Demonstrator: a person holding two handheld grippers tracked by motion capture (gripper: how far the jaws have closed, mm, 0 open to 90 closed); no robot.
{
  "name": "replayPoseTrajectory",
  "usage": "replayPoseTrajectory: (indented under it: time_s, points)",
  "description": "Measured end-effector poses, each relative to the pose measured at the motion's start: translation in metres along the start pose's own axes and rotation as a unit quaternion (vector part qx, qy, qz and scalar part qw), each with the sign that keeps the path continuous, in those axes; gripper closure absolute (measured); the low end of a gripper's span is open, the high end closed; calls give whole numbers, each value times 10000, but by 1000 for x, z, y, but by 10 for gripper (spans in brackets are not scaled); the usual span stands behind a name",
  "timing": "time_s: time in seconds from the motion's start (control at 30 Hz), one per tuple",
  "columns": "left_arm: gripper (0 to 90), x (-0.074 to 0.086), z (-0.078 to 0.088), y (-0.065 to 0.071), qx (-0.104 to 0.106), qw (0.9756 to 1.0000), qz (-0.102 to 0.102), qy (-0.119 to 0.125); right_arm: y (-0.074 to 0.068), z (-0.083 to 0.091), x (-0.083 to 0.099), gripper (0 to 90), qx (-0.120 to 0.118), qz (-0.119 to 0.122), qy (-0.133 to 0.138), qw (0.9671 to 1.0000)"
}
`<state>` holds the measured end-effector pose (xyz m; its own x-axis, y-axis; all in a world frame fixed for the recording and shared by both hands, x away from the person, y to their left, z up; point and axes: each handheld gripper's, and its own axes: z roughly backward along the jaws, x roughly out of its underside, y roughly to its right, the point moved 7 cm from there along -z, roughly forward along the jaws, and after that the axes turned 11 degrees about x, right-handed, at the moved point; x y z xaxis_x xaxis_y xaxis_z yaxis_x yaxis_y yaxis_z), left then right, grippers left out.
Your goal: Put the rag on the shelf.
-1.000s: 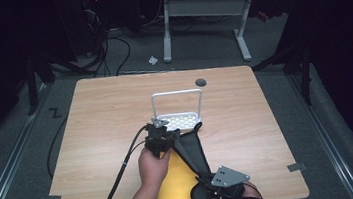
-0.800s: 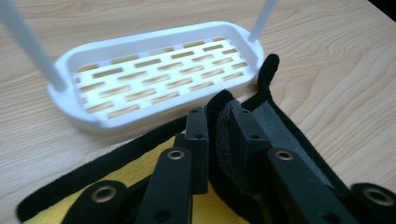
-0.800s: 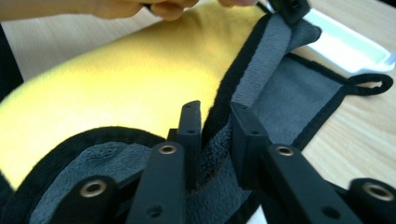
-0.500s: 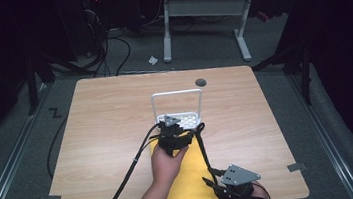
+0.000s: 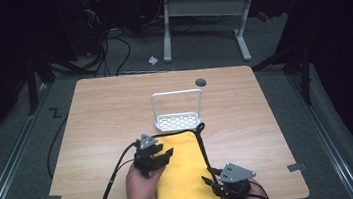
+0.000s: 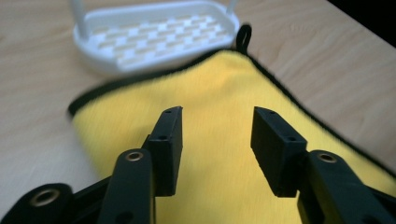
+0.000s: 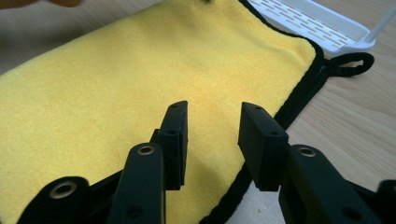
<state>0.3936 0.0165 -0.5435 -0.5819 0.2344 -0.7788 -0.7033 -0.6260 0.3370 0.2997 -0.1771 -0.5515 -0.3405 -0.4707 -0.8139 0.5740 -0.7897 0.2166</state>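
Two grippers: both low at the near edge of the counter point(image 5: 105, 112), over the cloth point(image 5: 183, 179).
Change, cloth: earlier it was bunched and lifted under the left hand with a black edge raised; now it lies spread flat, yellow with black trim.
Change, left gripper point(image 5: 163, 155): earlier up by the rack, clamped on the cloth; now pulled back toward the person, at the cloth's left edge.
Change, right gripper point(image 5: 208, 181): about the same spot at the cloth's near right edge, grey plate on top.
Left jaws: released, wide gap, nothing between them; yellow cloth point(image 6: 219, 140) lies below, per left gripper view.
Right jaws: released, gap clear, nothing held; cloth point(image 7: 116, 84) and its black trim below, per right gripper view.
Cloth position: near middle of counter, far edge touching the rack point(image 5: 178, 112), near edge at the counter's front edge or just past it, cannot tell.
Loop point(image 7: 348, 60): black hang loop at the cloth's far right corner, just beside the rack base point(image 7: 313, 25).
Rack: white, upright frame handle, slotted tray base point(image 6: 154, 32), stands mid-counter.
Hole point(image 5: 200, 82): dark round grommet in the counter, behind the rack, apart from it.
Cables: black cable point(image 5: 107, 193) trails from the left gripper off the near edge.
Surroundings: dark floor, white desk legs point(image 5: 241, 26) beyond the counter.
In the way: left hand point(image 5: 141, 184) covers part of the cloth's left edge.
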Motion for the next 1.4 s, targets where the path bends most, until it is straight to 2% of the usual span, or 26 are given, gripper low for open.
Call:
replayPoseTrajectory:
  time_s: [0.07, 0.17, 0.27, 0.37, 0.43, 0.47, 0.5, 0.53, 0.57, 0.67, 0.73, 0.8, 0.97, 1.13, 1.33, 1.4]
  points:
    - [550, 17, 12, 0, 15, 9999, -59, -82, 0, -1, 0, 634, -11, -12, -5, 10000]
    - [567, 37, 25, -2, 13, 9999, -106, -67, 3, -7, -2, 634, 44, -150, -71, 9999]
    - [596, 41, 27, -5, 75, 10000, -43, -17, 6, -12, -8, 635, 137, -216, -76, 9996]
    - [655, 42, 26, -10, 100, 9999, -80, -116, 14, -23, -20, 667, 228, -263, -127, 9993]
    - [700, 42, 24, -11, 194, 9997, -54, -137, 23, -33, -28, 700, 340, -328, -180, 9987]
    - [724, 42, 22, -10, 208, 9996, -74, -149, 34, -45, -34, 750, 417, -432, -276, 9978]
    - [735, 42, 19, -10, 211, 9995, -120, -179, 39, -52, -36, 747, 420, -590, -359, 9967]
    - [735, 42, 17, -9, 234, 9994, -146, -219, 43, -60, -36, 746, 456, -690, -450, 9956]
    - [735, 42, 16, -8, 249, 9993, -151, -224, 43, -60, -36, 746, 456, -690, -450, 9956]
    - [743, 43, 13, -8, 213, 9991, -202, -302, 48, -78, -26, 762, 539, -688, -765, 9932]
    - [742, 45, 13, -8, 180, 9991, -214, -327, 43, -85, -17, 766, 362, -629, -971, 9926]
    - [740, 46, 13, -9, 162, 9990, -217, -352, 42, -85, -16, 766, 396, -569, -916, 9934]
    - [727, 50, 15, -8, 142, 9983, -369, -438, 37, -80, -12, 761, 442, -388, -855, 9946]
    - [721, 55, 18, -1, 230, 9980, -352, -466, 33, -70, -7, 740, 271, -371, -853, 9953]
    - [705, 62, 22, 12, 465, 9964, -291, -649, 24, -50, 3, 697, 42, -307, -915, 9953]
    - [702, 63, 22, 13, 503, 9961, -258, -676, 23, -47, 5, 697, 35, -295, -884, 9956]
